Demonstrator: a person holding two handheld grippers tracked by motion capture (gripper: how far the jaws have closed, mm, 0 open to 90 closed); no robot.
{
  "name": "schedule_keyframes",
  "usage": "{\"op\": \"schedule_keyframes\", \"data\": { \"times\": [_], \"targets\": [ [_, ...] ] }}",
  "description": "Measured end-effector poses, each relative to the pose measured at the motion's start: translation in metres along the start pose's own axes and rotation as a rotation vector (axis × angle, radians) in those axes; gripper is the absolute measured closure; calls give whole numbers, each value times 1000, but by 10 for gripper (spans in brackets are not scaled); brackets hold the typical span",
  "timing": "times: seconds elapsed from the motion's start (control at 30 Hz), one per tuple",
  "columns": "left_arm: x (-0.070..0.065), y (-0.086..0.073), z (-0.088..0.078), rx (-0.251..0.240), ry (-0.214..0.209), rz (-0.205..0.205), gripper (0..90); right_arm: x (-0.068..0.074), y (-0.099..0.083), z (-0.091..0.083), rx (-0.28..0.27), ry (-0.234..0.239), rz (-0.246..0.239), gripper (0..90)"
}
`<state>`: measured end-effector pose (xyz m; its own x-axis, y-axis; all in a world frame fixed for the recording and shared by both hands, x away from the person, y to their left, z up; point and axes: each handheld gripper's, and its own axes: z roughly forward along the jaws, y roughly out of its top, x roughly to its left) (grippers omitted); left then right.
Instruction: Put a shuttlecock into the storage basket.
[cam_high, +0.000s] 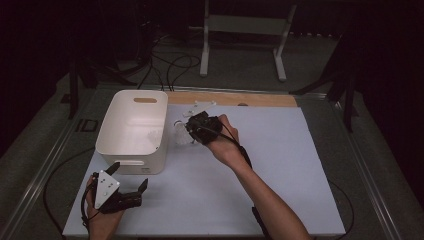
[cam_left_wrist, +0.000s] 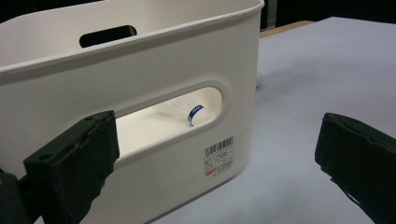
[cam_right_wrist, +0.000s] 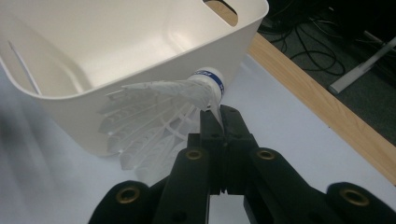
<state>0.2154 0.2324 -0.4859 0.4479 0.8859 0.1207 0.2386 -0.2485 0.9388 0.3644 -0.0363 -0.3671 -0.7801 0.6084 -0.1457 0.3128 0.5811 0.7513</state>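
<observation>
A white feathered shuttlecock (cam_right_wrist: 159, 112) with a blue band on its cork hangs just outside the right wall of a white plastic bin (cam_right_wrist: 116, 42). My right gripper (cam_right_wrist: 219, 114) is shut on one of its feathers near the cork. In the high view this right gripper (cam_high: 192, 129) and its shuttlecock (cam_high: 181, 134) are beside the bin (cam_high: 131, 161). A second shuttlecock (cam_left_wrist: 187, 112) lies inside the bin (cam_left_wrist: 154, 60), seen through the handle slot. My left gripper (cam_left_wrist: 219, 158) stands open with nothing between its jaws. It sits near the bin's front corner, left gripper (cam_high: 131, 176).
The bin stands at the left of a pale mat (cam_high: 270, 165). A wooden strip (cam_high: 235, 99) runs along the table's far edge, with a small white flat part (cam_high: 200, 106) on it. Cables (cam_high: 172, 65) and a white stand (cam_high: 245, 30) are on the floor beyond.
</observation>
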Motion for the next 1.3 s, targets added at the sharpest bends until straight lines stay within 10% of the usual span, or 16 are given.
{"op": "schedule_keyframes", "data": {
  "times": [1.3],
  "targets": [
    [1,0,-1,2,0,2,2,-11,42,0,-19,-4,9,894]
  ]
}}
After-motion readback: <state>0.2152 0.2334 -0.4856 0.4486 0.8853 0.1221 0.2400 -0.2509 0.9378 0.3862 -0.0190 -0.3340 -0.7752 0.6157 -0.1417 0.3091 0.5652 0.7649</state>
